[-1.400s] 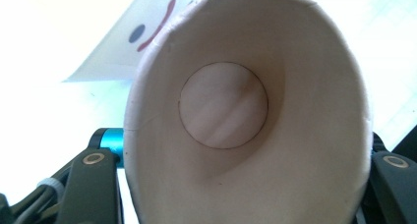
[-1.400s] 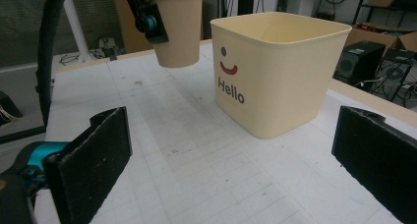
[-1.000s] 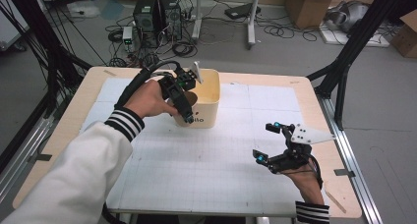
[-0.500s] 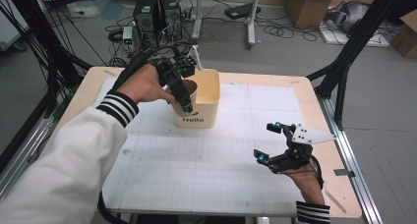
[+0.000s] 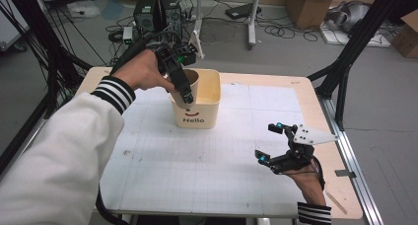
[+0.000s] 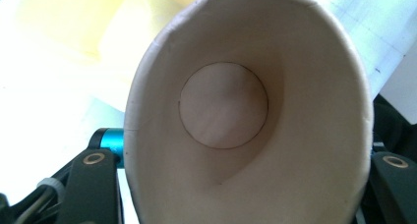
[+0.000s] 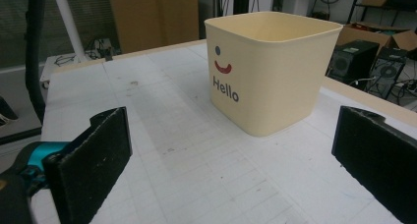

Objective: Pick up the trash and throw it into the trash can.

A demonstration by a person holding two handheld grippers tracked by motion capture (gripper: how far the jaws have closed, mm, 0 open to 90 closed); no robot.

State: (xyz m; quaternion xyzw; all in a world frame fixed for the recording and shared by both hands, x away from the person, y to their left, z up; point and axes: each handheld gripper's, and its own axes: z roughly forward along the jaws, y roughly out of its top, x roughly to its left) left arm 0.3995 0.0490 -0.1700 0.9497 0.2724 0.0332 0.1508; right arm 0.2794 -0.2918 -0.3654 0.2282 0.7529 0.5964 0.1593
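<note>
1. Left gripper point(image 5: 178, 82): clenched on a brown paper cup point(image 5: 188, 84), held in the air over the left rim of the yellow tub point(image 5: 209, 104).
2. Cup point(image 6: 246, 111) seen from the left gripper view: mouth facing the camera, round bottom visible inside, squeezed slightly oval between the two black jaws.
3. Tub: standing upright on the white gridded mat point(image 5: 197, 161) near the far side of the table point(image 5: 323, 111); smiley face and the word "Hello" on its front.
4. Right gripper point(image 5: 273, 142): released, jaws spread wide, nothing between them; resting low at the near right of the mat, well apart from the tub.
5. Right gripper view: tub point(image 7: 270, 71) ahead between the open jaws, far off.
</note>
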